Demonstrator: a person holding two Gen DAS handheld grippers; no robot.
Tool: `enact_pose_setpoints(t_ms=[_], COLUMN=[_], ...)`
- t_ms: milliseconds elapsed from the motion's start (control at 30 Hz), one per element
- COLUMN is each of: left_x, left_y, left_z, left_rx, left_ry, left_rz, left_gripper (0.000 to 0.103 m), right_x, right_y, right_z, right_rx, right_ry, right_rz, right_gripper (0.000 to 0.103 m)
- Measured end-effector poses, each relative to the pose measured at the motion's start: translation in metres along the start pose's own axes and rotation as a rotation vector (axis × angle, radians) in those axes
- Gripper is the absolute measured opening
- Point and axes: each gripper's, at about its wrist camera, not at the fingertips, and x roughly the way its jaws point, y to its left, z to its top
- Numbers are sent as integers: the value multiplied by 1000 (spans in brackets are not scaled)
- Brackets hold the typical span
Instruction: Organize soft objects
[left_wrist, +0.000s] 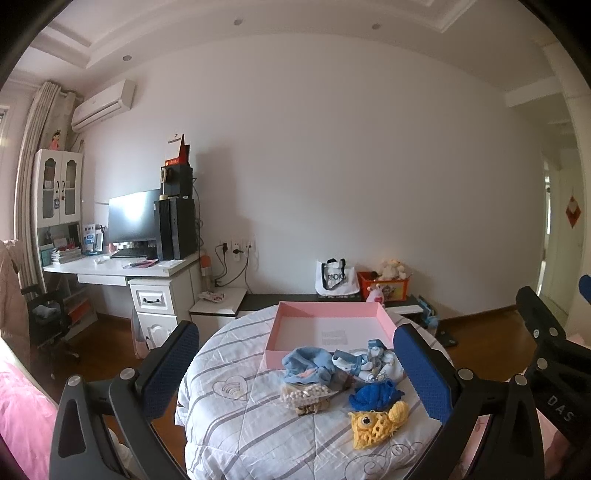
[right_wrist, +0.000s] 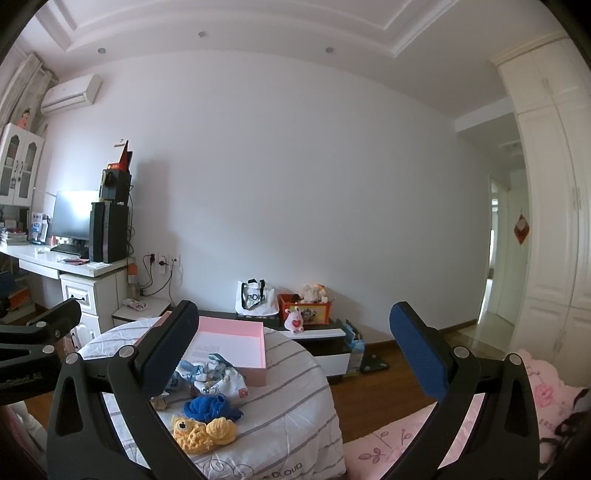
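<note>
A pink open box (left_wrist: 291, 325) sits on a quilt-covered round surface (left_wrist: 236, 424). In front of it lie a light blue cloth (left_wrist: 308, 363), a white patterned cloth (left_wrist: 369, 363), a bag of white beads (left_wrist: 304, 393), a dark blue knit piece (left_wrist: 375, 395) and a yellow crochet fish (left_wrist: 373, 422). My left gripper (left_wrist: 299, 373) is open and empty, held above the pile. My right gripper (right_wrist: 295, 350) is open and empty, to the right; the box (right_wrist: 236, 343), the blue knit (right_wrist: 208, 406) and the fish (right_wrist: 201, 432) show near its left finger.
A white desk (left_wrist: 122, 269) with monitor and computer stands at the back left. A low dark bench (left_wrist: 295, 299) holds a white tote bag (left_wrist: 336, 278) and an orange toy bin (left_wrist: 384, 284). Pink bedding (right_wrist: 424, 439) lies at the right. Wood floor (right_wrist: 369, 391) surrounds the quilt.
</note>
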Motion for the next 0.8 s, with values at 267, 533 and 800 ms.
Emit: enact_pose_setpoints(t_ms=[267, 533, 800], left_x=[0, 0, 2], left_y=[0, 1, 1], left_z=[0, 0, -1], left_rx=[-1, -4, -4], left_ry=[0, -1, 1], left_rz=[-2, -1, 3], left_gripper=[103, 103, 103], right_x=[6, 6, 7], right_y=[1, 1, 4], right_z=[-6, -7, -7], right_rx=[1, 7, -6], right_ry=[9, 6, 17], right_rz=[-1, 0, 10], right_gripper=[103, 103, 103])
